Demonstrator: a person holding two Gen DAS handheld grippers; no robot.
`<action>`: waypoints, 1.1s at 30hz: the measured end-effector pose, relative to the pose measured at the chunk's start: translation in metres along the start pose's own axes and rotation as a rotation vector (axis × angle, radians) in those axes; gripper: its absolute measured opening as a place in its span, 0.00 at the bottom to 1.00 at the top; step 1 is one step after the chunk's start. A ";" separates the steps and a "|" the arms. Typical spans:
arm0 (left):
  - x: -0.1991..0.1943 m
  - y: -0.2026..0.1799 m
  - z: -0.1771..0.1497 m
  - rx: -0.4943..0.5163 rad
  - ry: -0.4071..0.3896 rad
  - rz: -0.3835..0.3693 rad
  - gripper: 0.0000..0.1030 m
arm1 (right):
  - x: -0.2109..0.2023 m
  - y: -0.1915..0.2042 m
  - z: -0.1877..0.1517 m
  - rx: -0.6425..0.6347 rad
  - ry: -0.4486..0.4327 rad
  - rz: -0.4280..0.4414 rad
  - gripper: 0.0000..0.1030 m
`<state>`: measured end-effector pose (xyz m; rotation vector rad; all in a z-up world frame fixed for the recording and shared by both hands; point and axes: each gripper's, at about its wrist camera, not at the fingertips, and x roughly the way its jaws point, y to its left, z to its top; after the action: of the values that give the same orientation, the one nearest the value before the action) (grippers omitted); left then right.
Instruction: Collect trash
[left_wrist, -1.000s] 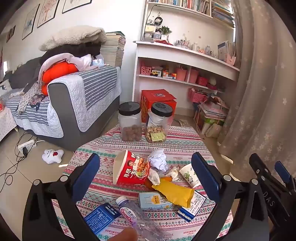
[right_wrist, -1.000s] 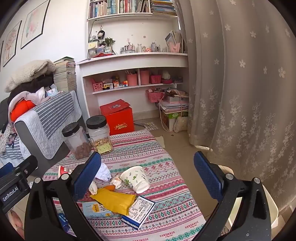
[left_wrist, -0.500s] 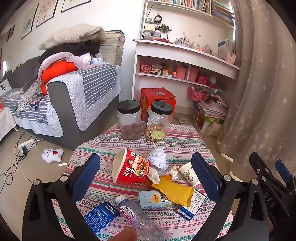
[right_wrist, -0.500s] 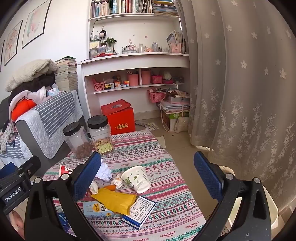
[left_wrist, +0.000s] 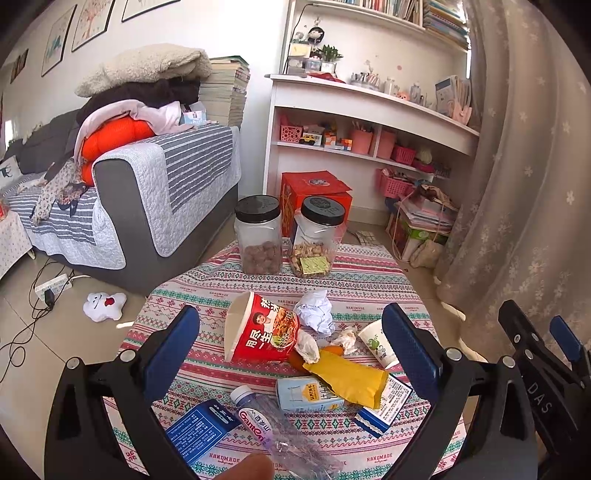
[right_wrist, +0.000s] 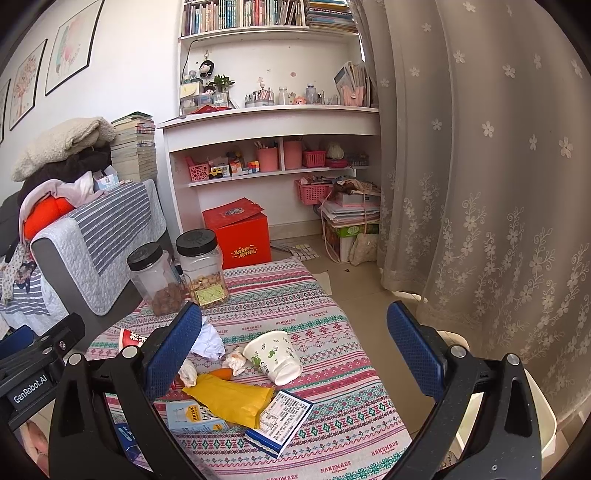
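Trash lies on a patterned tablecloth (left_wrist: 369, 280): a tipped red noodle cup (left_wrist: 260, 334), crumpled white paper (left_wrist: 314, 310), a white paper cup (left_wrist: 376, 341) on its side, a yellow packet (left_wrist: 349, 376), a small drink carton (left_wrist: 308, 395), a crushed plastic bottle (left_wrist: 280, 439) and two blue-and-white boxes (left_wrist: 201, 430). My left gripper (left_wrist: 295, 336) is open and empty above the pile. My right gripper (right_wrist: 295, 341) is open and empty, over the paper cup (right_wrist: 273, 356) and yellow packet (right_wrist: 231, 398). A white bin rim (right_wrist: 546, 417) shows by the right finger.
Two black-lidded clear jars (left_wrist: 258, 236) of snacks stand at the table's far edge. A grey sofa (left_wrist: 147, 192) with piled clothes is to the left, a red box (right_wrist: 238, 236) and white shelves (right_wrist: 273, 147) behind, a curtain (right_wrist: 480, 184) on the right.
Both grippers have drifted slightly; the views shift a little and the table sits a bit lower in the right view. Both stay open and empty.
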<state>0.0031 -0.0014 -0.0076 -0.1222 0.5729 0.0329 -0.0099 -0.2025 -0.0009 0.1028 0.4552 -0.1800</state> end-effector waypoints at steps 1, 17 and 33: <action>0.000 0.000 0.000 0.000 0.001 0.000 0.93 | 0.000 0.001 0.000 0.000 0.000 -0.001 0.93; -0.001 0.003 0.000 -0.003 0.002 0.001 0.93 | 0.001 -0.001 -0.002 -0.006 0.001 0.004 0.93; 0.000 0.006 -0.002 -0.006 0.006 0.002 0.93 | 0.001 -0.002 -0.002 -0.007 0.001 0.005 0.93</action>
<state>0.0021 0.0045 -0.0097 -0.1281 0.5786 0.0362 -0.0103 -0.2045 -0.0037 0.0974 0.4562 -0.1731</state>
